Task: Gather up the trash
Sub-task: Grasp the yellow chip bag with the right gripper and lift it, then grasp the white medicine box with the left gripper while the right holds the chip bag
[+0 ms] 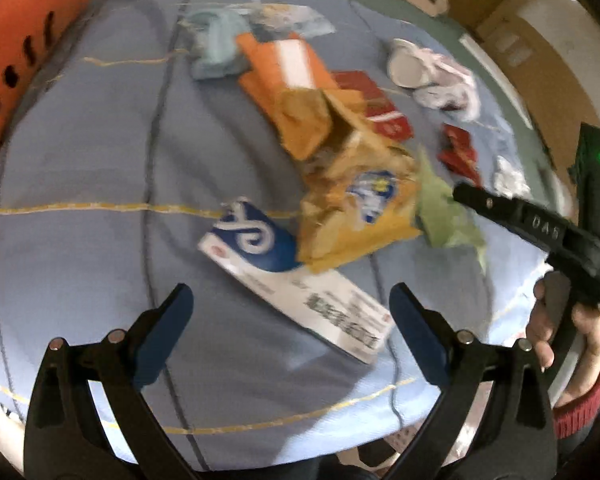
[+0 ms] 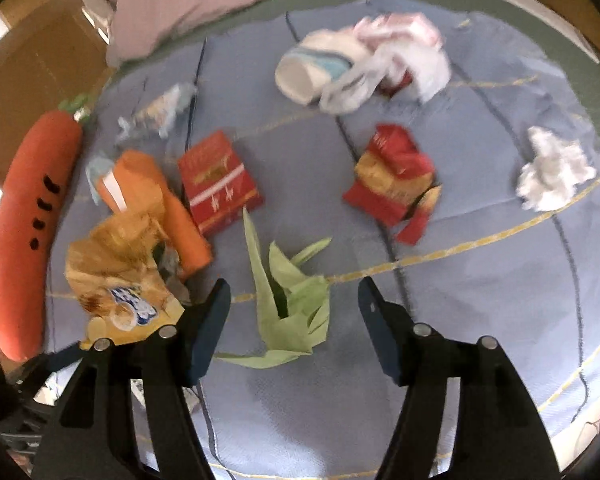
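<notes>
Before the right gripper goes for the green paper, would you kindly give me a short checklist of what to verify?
1. Right gripper open: ok.
2. Green paper between its fingers: ok, roughly centred.
3. Paper free of neighbours: cannot tell; the yellow snack bag lies close beside the left finger.
4. Left gripper empty: ok, open over the blue and white box.
5. Grippers apart: ok in the left wrist view.
6. Trash container in view: not ok.

My left tool [image 1: 290, 322] and right tool [image 2: 294, 322] both hang with fingers spread wide, gripping nothing.
</notes>
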The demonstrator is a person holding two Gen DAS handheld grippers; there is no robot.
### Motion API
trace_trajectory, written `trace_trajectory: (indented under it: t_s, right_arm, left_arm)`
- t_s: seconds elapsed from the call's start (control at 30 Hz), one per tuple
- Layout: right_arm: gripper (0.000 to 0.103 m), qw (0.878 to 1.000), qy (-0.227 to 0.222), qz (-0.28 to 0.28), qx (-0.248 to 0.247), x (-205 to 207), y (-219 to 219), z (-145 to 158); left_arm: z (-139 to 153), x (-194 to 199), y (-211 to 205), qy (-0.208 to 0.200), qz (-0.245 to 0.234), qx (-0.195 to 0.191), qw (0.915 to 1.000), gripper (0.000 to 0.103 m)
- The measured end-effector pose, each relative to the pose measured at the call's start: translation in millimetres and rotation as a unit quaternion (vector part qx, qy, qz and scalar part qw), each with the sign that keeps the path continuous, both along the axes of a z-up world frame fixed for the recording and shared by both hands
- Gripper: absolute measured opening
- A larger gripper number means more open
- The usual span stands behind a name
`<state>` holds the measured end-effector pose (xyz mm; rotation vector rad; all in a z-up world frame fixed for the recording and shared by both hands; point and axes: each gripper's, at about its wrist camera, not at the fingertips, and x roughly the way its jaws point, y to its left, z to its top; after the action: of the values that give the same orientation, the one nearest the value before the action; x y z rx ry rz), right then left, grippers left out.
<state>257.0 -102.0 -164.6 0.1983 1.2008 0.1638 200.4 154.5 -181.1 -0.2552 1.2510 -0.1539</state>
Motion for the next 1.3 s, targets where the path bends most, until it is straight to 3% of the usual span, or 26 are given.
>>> trace_trajectory:
  t_s: [0.07,0.17,0.27,0.33,0.43,0.5,0.53,0.63,0.7,0.83,0.87,0.9,0.93,0.97,1.13,1.2,1.3]
  right_arm:
    - [0.064,1.0,0.01,0.012,-0.008,2,7,-8]
    - [0.027,0.999,0.024,0.036,-0.016,-3,16,-19]
    - [0.025,1.0,0.009,0.009,-0.024,-8,9,-13]
    - [0.025,0.998,-0.002,-0.02,-0.058,-7,-1,-9]
    - [0.037,0.995,-0.002,-0.06,-0.074,-3,-17,-2]
    - [0.06,0.998,-0.029,-0.053,-0.023,-7,-18,10]
    - [0.065,0.998,-0.044,-0.04,-0.003,-9,-16,15]
    - [0.073,0.996,-0.076,0.035,0.04,-16,15,28]
    - [0.078,0.993,-0.069,0.081,0.045,-15,42,28]
    - [0.078,0.988,-0.045,0.146,0.037,-10,100,11]
    - [0.067,0.986,-0.039,0.157,0.034,-11,111,7]
    - [0.029,0.985,-0.033,0.167,0.033,-13,120,3]
    - [0.015,0.984,-0.026,0.171,0.033,-14,127,1]
    - [0.007,0.984,-0.021,0.172,0.046,-16,129,0]
    - [0.004,0.987,-0.069,0.137,0.037,-25,108,27]
    - [0.004,0.99,-0.089,0.101,0.039,-33,82,44]
    - [0.004,0.991,-0.112,0.049,0.061,-54,27,75]
  left_arm:
    - [3,0,16,-0.002,0.026,-0.017,0.9995,0.098]
    - [8,-1,41,-0.017,0.076,-0.052,0.9956,0.097]
    - [17,-6,72,-0.048,0.148,-0.115,0.9812,0.091]
    - [21,-9,84,-0.058,0.171,-0.125,0.9756,0.087]
    - [22,-11,88,-0.057,0.183,-0.1,0.9763,0.087]
    - [18,-12,92,-0.04,0.198,-0.075,0.9765,0.087]
    - [14,-13,95,-0.028,0.209,-0.066,0.9752,0.087]
    - [9,-12,108,-0.008,0.238,-0.058,0.9695,0.087]
    - [4,-14,117,0.0,0.252,-0.062,0.9656,0.087]
    - [2,-16,120,0.003,0.254,-0.06,0.9652,0.088]
    - [2,-16,122,0.002,0.255,-0.058,0.9652,0.088]
    - [3,-17,122,0.002,0.256,-0.057,0.9649,0.088]
    - [4,-18,124,-0.001,0.259,-0.057,0.9642,0.088]
    - [4,-18,123,-0.003,0.261,-0.057,0.9637,0.088]
    - [5,-14,107,-0.003,0.232,-0.059,0.9709,0.092]
    - [1,-7,86,0.01,0.183,-0.067,0.9808,0.092]
    - [-7,7,50,0.032,0.124,-0.075,0.9889,0.094]
